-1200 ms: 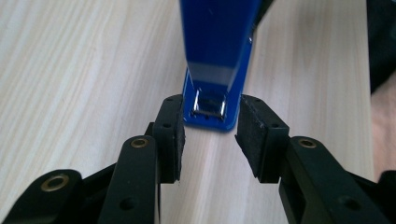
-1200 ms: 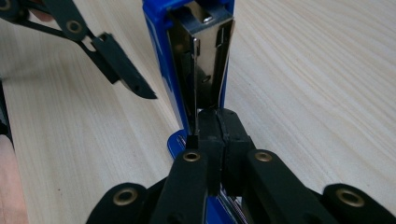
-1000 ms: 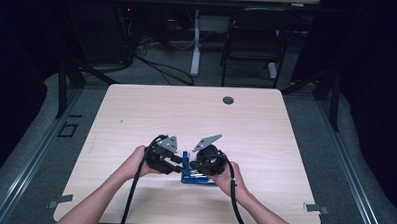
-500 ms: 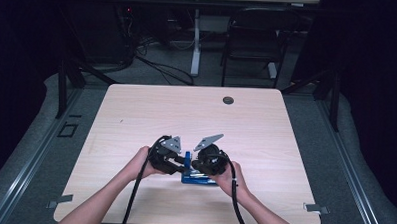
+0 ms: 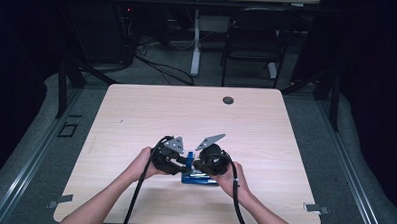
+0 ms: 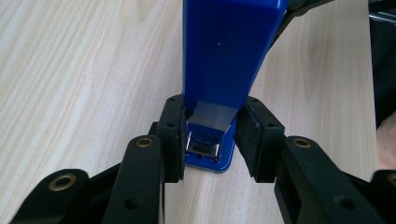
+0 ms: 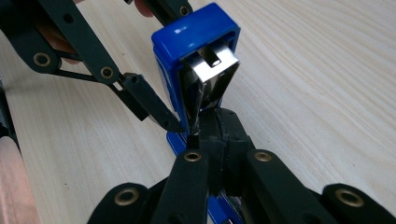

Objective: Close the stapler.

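Blue stapler (image 6: 224,60) — left gripper (image 6: 212,135) clamping

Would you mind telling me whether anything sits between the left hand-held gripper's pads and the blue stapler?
Nothing visible does: the left hand-held gripper straddles the blue stapler, its pads close against the stapler's sides above the bare table.

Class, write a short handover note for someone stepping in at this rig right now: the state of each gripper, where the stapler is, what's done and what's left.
Left gripper: jaws astride one end of the blue plastic stapler, pads against its sides, apparently gripping.
Right gripper: jaws closed together at the stapler's other end, where the blue top is raised and the shiny metal staple channel is exposed.
The stapler sits near the front middle of the light wooden table, between both grippers.
Done: stapler steadied, top swung up.
Left, probably: finish work on the staple channel, close the top. I cannot tell whether staples are inside.
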A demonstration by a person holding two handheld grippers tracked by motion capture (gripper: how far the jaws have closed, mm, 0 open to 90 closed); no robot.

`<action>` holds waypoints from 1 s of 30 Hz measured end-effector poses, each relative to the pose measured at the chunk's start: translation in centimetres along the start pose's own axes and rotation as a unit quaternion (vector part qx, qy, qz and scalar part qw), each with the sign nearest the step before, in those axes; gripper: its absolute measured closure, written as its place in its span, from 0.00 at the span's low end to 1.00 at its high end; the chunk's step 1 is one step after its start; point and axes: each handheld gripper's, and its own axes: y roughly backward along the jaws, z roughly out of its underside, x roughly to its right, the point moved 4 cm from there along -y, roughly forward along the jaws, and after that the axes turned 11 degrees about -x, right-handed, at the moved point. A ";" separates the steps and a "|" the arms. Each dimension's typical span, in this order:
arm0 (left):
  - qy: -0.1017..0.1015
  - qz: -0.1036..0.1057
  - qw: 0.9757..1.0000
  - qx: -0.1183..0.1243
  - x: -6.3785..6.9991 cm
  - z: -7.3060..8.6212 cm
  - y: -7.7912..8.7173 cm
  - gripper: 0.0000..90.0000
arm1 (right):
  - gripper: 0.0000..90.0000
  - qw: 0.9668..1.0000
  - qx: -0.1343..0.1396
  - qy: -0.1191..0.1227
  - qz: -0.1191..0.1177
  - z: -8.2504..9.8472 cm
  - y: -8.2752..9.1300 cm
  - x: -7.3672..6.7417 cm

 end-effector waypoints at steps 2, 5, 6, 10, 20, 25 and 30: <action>0.001 -0.001 1.000 0.001 0.0 -0.1 -0.1 0.71 | 1.00 1.000 0.002 -0.002 0.000 0.0 0.2 0.1; 0.004 0.001 1.000 -0.002 0.0 -0.1 -0.1 0.71 | 1.00 1.000 0.000 -0.002 0.002 0.1 0.3 0.1; 0.006 0.001 1.000 0.000 0.1 -0.2 -0.1 0.71 | 1.00 1.000 0.000 -0.002 0.002 0.1 0.3 0.1; 0.010 0.002 1.000 0.000 0.0 -0.2 -0.1 0.71 | 1.00 1.000 0.002 -0.005 0.004 0.0 0.5 0.1; 0.010 0.005 1.000 -0.008 0.0 -0.4 -0.3 0.71 | 1.00 1.000 0.002 -0.005 0.002 0.1 0.8 0.1; 0.007 0.007 1.000 -0.010 0.0 -0.5 -0.3 0.71 | 1.00 1.000 0.004 -0.008 0.001 0.1 0.9 0.2; 0.001 0.007 1.000 -0.020 0.0 -0.6 -0.1 0.71 | 1.00 1.000 0.005 -0.004 0.001 0.1 1.3 0.1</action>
